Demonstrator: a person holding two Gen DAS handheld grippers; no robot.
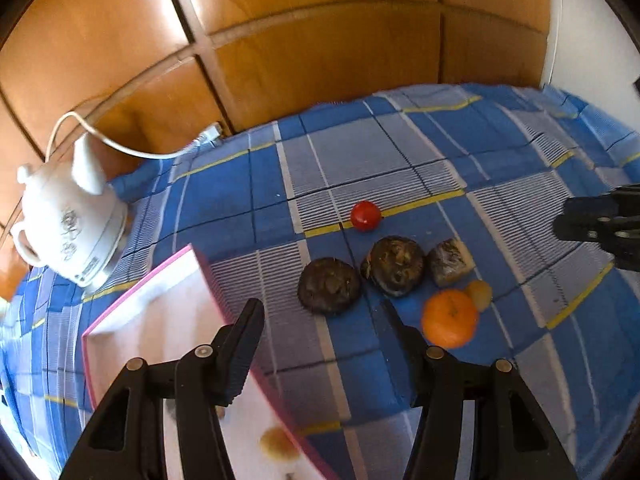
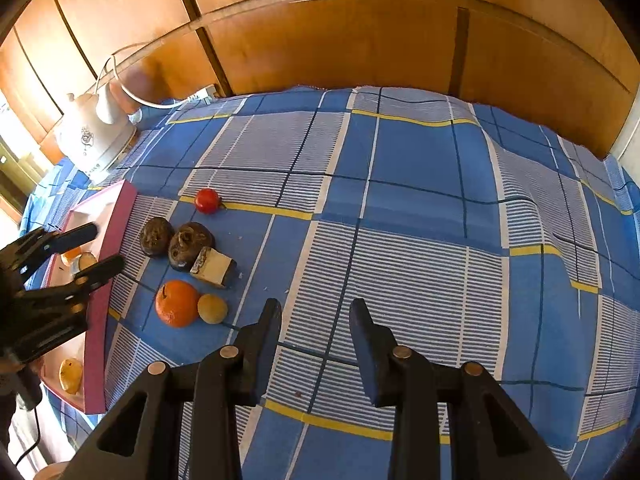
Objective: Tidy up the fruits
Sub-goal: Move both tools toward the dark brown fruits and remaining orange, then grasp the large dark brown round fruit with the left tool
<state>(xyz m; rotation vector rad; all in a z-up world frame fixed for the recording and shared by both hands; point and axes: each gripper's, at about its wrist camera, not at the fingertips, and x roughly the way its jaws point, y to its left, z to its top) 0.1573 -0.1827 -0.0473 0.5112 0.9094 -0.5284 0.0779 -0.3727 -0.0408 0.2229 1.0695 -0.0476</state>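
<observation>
Several fruits lie together on the blue checked cloth: a red tomato (image 1: 365, 215) (image 2: 207, 200), two dark round fruits (image 1: 329, 286) (image 1: 396, 266), a brown and cream chunk (image 1: 450, 262), an orange (image 1: 450, 319) (image 2: 176, 303) and a small yellow fruit (image 1: 479, 293) (image 2: 212, 309). My left gripper (image 1: 323, 320) (image 2: 109, 245) hovers open and empty at the rim of the pink box (image 1: 160, 320) (image 2: 98, 320), just short of the nearer dark fruit. The box holds a few yellowish fruits (image 2: 71, 376). To the right of the pile, my right gripper (image 2: 316, 308) is open over bare cloth, its jaws narrow.
A white electric kettle (image 1: 70, 228) (image 2: 94, 136) with a white cable (image 1: 132, 151) stands at the far left corner. Wooden cupboard doors (image 2: 340, 40) rise behind the table. The cloth (image 2: 440, 240) stretches far to the right of the fruits.
</observation>
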